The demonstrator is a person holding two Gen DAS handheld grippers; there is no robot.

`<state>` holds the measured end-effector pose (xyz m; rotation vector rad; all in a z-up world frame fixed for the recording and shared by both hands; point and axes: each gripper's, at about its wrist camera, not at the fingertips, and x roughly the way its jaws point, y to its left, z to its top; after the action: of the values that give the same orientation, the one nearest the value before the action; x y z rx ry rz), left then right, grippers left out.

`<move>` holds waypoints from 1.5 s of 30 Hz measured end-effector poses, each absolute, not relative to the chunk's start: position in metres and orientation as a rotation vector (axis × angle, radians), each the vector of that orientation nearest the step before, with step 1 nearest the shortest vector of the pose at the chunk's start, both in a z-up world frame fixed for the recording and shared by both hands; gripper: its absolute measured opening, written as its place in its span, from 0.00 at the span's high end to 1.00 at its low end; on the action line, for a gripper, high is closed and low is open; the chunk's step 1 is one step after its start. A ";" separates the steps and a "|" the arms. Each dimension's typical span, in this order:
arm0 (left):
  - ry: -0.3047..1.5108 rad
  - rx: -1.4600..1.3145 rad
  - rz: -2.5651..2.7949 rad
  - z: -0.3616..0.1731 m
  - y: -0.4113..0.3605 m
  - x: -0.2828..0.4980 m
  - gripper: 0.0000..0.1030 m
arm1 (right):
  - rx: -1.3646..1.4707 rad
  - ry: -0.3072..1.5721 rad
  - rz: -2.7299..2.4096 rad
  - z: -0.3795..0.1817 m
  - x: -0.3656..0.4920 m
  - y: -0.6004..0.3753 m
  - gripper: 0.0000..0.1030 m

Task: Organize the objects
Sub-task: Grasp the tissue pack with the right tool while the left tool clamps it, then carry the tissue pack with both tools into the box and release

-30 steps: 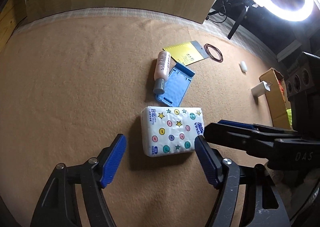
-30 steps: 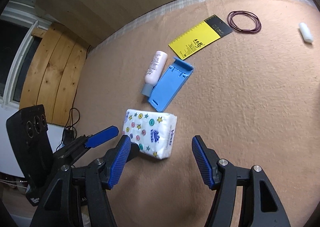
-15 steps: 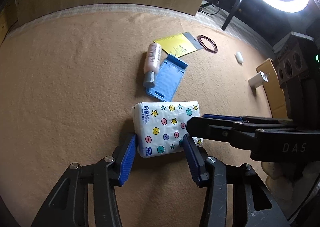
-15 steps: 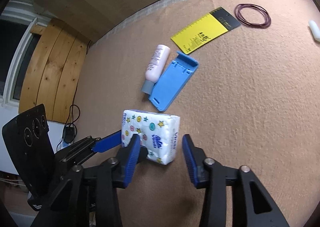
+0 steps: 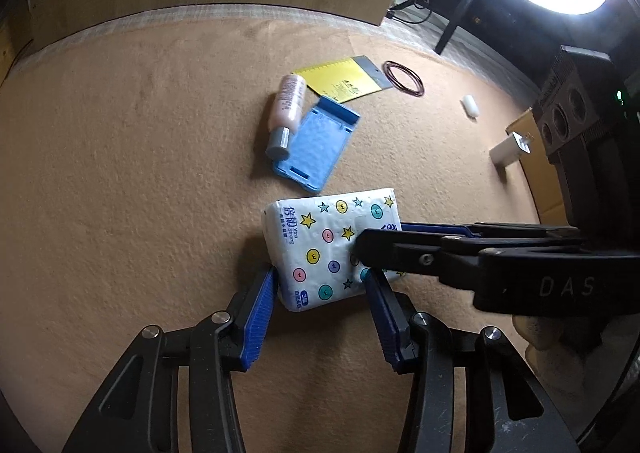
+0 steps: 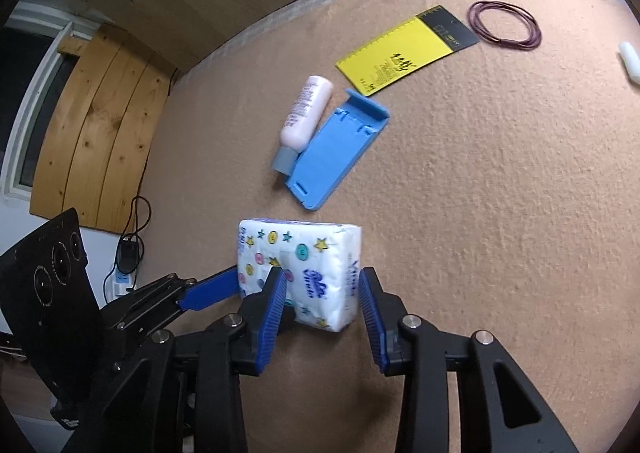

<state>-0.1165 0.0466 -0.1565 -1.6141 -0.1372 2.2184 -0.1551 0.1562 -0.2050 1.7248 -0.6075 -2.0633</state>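
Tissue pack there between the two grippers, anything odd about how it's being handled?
Yes. Both the left gripper and the right gripper are clamped on the one small tissue pack, each on a different pair of sides, so it looks doubly gripped.

Right tongs (image 6: pixel 322 293) clamping tissue pack (image 6: pixel 304 265), left tongs (image 6: pixel 208 293) touching its side, tan mat (image 6: pixel 480 193)

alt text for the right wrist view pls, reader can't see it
The right gripper closes its blue fingers on a white tissue pack on tan felt, with the left gripper's finger at the pack's left. Beyond lie a pink bottle and blue stand.
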 end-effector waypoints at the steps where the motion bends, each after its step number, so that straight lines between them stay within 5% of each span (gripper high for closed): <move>1: -0.121 -1.610 2.224 -0.155 0.049 -0.114 0.52 | 1.722 -0.560 -2.086 -0.201 -0.153 0.152 0.66; 12: -0.076 -1.479 2.225 -0.111 0.106 -0.091 0.52 | 1.613 -0.461 -2.256 -0.148 -0.117 0.189 0.66; 34: 0.156 -1.224 1.955 -0.065 0.390 -0.024 0.52 | 1.562 -0.667 -2.663 -0.093 0.025 0.436 0.66; 45: 0.212 -1.212 1.926 -0.074 0.453 -0.020 0.52 | 1.565 -0.755 -2.695 -0.101 0.042 0.493 0.66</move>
<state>-0.0196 0.4527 -0.0738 -1.2115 0.2122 1.9262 0.0423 0.4926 -0.1010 1.5653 -0.7550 -2.6950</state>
